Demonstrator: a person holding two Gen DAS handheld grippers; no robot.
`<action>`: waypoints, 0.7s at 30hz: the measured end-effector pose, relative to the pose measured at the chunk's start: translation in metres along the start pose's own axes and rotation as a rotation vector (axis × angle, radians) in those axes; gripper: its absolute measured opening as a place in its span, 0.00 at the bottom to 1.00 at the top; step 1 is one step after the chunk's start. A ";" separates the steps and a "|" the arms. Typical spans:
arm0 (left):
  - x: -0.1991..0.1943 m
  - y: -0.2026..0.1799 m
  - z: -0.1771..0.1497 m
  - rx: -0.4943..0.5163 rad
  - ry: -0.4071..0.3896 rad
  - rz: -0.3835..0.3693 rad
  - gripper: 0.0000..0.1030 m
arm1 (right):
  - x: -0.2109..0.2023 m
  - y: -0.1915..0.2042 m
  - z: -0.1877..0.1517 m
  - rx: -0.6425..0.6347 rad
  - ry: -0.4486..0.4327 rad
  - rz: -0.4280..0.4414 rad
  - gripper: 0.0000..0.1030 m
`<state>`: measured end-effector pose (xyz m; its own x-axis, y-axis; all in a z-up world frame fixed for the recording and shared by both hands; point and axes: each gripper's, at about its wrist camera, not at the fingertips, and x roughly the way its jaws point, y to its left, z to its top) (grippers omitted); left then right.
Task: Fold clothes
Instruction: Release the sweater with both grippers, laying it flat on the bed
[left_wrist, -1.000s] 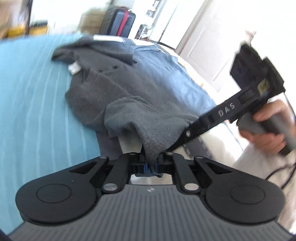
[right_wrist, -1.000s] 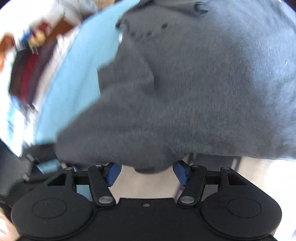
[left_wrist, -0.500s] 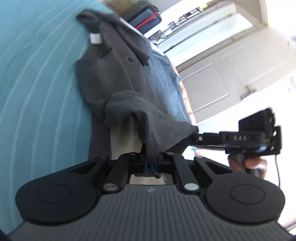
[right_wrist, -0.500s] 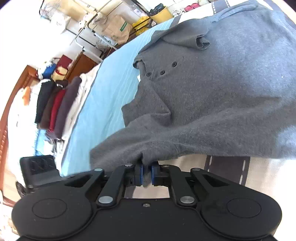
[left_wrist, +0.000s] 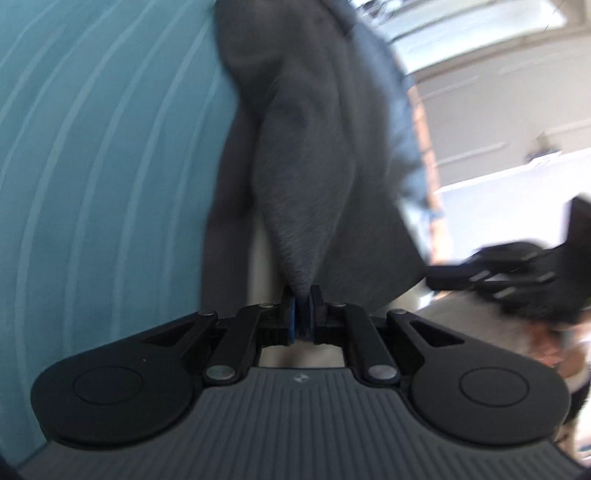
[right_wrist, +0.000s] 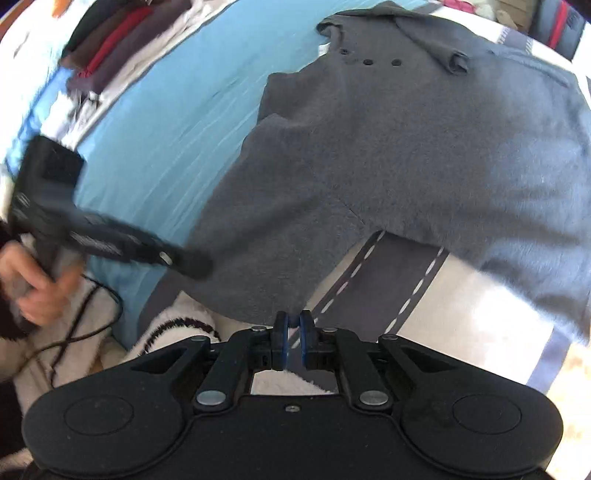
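Observation:
A grey button-neck shirt (right_wrist: 406, 147) lies face up on the bed, collar at the far end. In the left wrist view its hem (left_wrist: 306, 184) is drawn up into a peak, and my left gripper (left_wrist: 303, 310) is shut on the tip of that peak. My right gripper (right_wrist: 291, 328) is shut on the very edge of the hem, further along the same edge. Each gripper appears in the other's view: the left gripper (right_wrist: 199, 264) has its tip in the fabric, and the right gripper (left_wrist: 432, 277), blurred, is at the hem's corner.
A blue striped sheet (right_wrist: 166, 129) covers the bed's left part, and a grey and white road-print cover (right_wrist: 406, 280) lies under the hem. Folded clothes (right_wrist: 107, 48) are stacked at the far left. A hand (right_wrist: 40, 295) holds the left gripper, with a cable (right_wrist: 92, 325) below it.
My right gripper went from open to shut on the hem. Both grippers have since drawn the hem toward the near side, and the shirt lies flatter. The left gripper kept its hold.

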<state>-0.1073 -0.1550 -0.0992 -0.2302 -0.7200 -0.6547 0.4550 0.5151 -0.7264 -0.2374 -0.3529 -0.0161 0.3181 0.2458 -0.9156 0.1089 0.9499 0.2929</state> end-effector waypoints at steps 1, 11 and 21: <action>0.003 -0.003 0.000 0.018 0.009 0.018 0.06 | -0.006 -0.002 0.000 0.015 -0.042 0.006 0.11; -0.043 -0.022 0.056 0.110 -0.191 0.146 0.41 | -0.066 -0.105 -0.036 0.498 -0.427 -0.017 0.40; -0.030 0.006 0.109 0.095 -0.307 0.149 0.39 | -0.038 -0.196 -0.087 0.957 -0.450 -0.001 0.49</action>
<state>-0.0044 -0.1808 -0.0607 0.1078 -0.7542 -0.6478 0.5457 0.5895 -0.5955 -0.3531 -0.5316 -0.0624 0.6159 -0.0349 -0.7870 0.7440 0.3542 0.5666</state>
